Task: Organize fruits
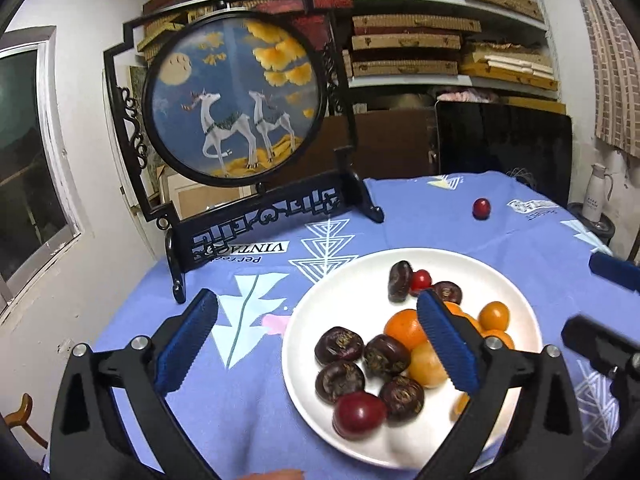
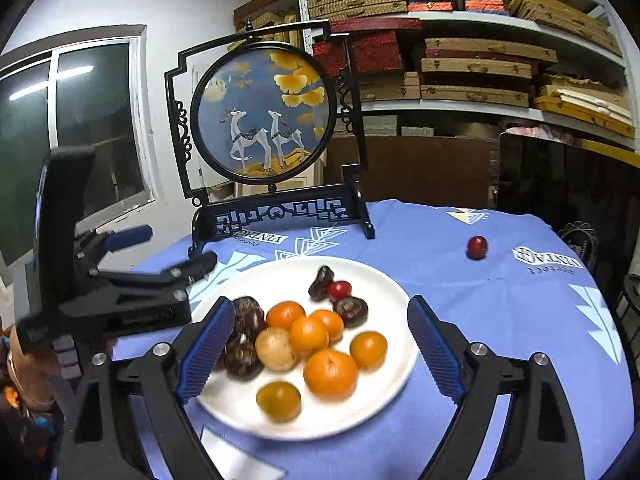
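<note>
A white plate (image 1: 360,276) (image 2: 280,276) sits on the blue tablecloth, holding several oranges (image 1: 404,328) (image 2: 330,374), several dark brown chestnut-like fruits (image 1: 339,345) (image 2: 351,311) and two red fruits (image 1: 359,414) (image 2: 339,289). One more red fruit (image 1: 481,208) (image 2: 477,247) lies alone on the cloth beyond the plate, to the right. My left gripper (image 1: 316,298) is open at the plate's left side, with its right finger over the fruit. My right gripper (image 2: 320,303) is open too, spanning the plate's near half with nothing gripped.
A black-framed round screen with two deer (image 1: 232,100) (image 2: 262,114) stands at the table's far left. Shelves of flat boxes (image 1: 408,40) fill the wall behind. A white flask (image 1: 596,196) stands off the table's right edge. A window is on the left.
</note>
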Motion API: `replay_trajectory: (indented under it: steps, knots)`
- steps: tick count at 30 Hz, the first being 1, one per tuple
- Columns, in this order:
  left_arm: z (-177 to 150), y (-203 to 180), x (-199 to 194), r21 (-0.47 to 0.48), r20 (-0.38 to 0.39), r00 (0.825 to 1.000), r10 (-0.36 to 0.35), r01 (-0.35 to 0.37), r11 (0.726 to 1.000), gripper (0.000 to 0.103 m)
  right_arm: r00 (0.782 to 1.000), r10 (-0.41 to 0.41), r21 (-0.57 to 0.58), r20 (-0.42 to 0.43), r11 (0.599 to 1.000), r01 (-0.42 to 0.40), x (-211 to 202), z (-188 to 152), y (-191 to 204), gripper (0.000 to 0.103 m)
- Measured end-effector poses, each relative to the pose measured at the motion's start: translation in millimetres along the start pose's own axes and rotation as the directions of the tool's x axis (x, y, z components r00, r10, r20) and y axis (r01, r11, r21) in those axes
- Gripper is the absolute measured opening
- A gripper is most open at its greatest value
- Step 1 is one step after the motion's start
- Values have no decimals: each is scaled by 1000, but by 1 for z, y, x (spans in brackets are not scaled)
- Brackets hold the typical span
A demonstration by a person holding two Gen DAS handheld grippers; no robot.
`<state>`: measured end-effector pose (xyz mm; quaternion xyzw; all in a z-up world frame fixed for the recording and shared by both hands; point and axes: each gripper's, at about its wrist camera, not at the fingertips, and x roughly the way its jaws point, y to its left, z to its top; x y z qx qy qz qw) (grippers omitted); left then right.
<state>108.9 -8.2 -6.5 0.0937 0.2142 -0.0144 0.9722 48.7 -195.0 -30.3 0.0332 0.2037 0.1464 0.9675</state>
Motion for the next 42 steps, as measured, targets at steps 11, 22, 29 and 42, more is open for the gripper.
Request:
replay_trajectory:
  steps: [11,22,29,42]
  knots:
    - [-6,5,-22,-87,51,997,-59,63,994,98,1000,-4,-153,-7,988,3,-13,-32,37,90]
    - [-11,2,-23,-75,45,998,-46,50,996,97,999,-6,-181,-40,983,-1,-7,-35,41,90]
    - [-14,3,-19,-66,27,999,-47,49,997,97,996,-12,-197,-86,980,-5,-1,-39,48,91]
    - [-14,8,-23,-81,30,997,-66,68,994,97,878,-275,-63,-392,960,273,-45,-79,-29,95]
